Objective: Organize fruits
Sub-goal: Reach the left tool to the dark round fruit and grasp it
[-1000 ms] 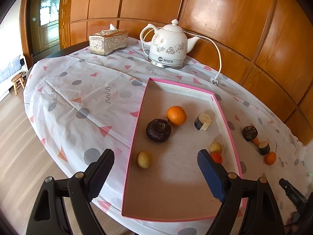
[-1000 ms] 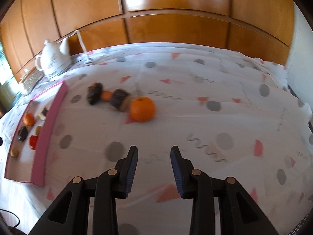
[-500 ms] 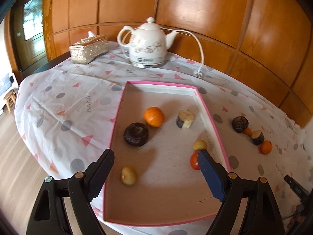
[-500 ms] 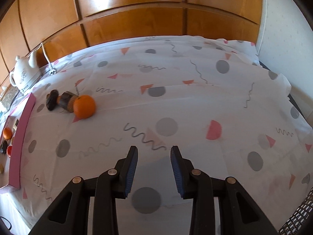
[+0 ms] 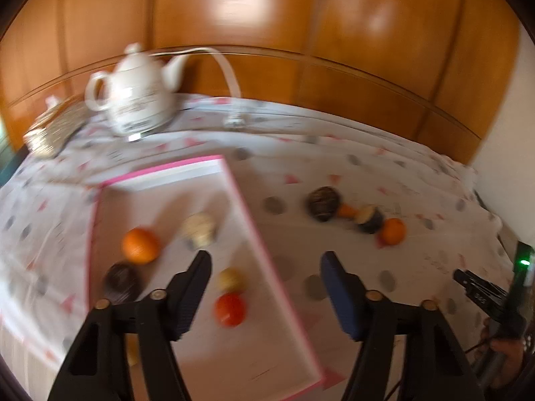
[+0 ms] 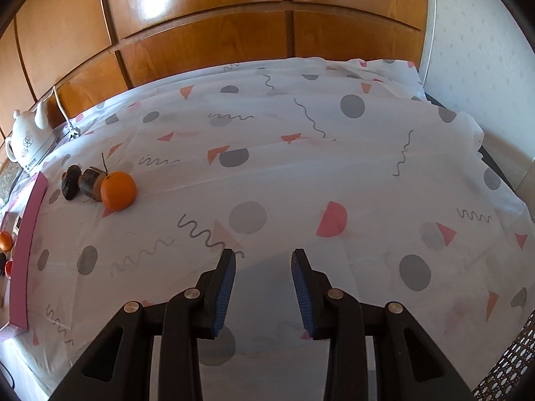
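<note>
A pink-rimmed tray [image 5: 267, 254] holds an orange [image 5: 140, 245], a dark round fruit [image 5: 122, 280], a pale cut piece [image 5: 200, 230], a small yellow fruit [image 5: 230, 279] and a red one [image 5: 230, 309]. On the cloth to its right lie a dark fruit [image 5: 322, 203], a cut dark piece [image 5: 369, 222] and another orange [image 5: 393, 231]. My left gripper [image 5: 265, 260] hovers over the tray's right rim with its jaws closing and nothing between them. My right gripper [image 6: 264, 257] stands narrowly open and holds nothing, above bare cloth well to the right of the loose orange [image 6: 118, 190].
A white kettle [image 5: 133, 100] with a cord and a silver tissue box [image 5: 50, 127] stand at the back left. Wood panelling runs behind the table. The right gripper's black tip [image 5: 481, 292] and a hand [image 5: 505, 367] show at the right edge. The tray rim [image 6: 28, 234] is far left.
The left view has swung right and blurred, so the loose fruits sit nearer the middle, and its jaws are narrower. The right gripper has drifted right, away from the loose fruits.
</note>
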Action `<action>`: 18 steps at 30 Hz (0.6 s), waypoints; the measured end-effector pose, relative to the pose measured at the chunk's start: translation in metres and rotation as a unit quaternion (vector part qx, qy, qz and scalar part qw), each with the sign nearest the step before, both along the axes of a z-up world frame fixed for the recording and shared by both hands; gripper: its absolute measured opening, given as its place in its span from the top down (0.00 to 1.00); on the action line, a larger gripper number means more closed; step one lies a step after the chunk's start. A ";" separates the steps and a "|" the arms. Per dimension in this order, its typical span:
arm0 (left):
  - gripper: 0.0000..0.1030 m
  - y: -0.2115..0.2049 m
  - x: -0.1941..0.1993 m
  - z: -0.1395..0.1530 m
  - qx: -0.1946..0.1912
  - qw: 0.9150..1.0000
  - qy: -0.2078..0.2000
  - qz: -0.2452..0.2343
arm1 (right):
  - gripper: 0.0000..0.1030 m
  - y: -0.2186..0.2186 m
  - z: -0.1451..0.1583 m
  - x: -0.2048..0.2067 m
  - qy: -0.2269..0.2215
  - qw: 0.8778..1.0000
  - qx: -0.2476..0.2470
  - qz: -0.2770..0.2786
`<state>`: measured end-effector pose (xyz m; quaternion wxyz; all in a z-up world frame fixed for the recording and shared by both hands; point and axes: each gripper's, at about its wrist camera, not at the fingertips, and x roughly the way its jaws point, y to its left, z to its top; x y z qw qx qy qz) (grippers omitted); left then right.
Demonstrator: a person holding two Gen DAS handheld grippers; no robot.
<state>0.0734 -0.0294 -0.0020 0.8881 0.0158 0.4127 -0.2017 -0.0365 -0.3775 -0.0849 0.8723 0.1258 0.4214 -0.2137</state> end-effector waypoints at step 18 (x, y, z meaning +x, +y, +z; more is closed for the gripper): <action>0.39 -0.102 0.091 -0.050 -0.027 0.996 0.082 -0.037 | 0.66 -0.021 -0.006 -0.007 0.013 1.000 0.006 -0.024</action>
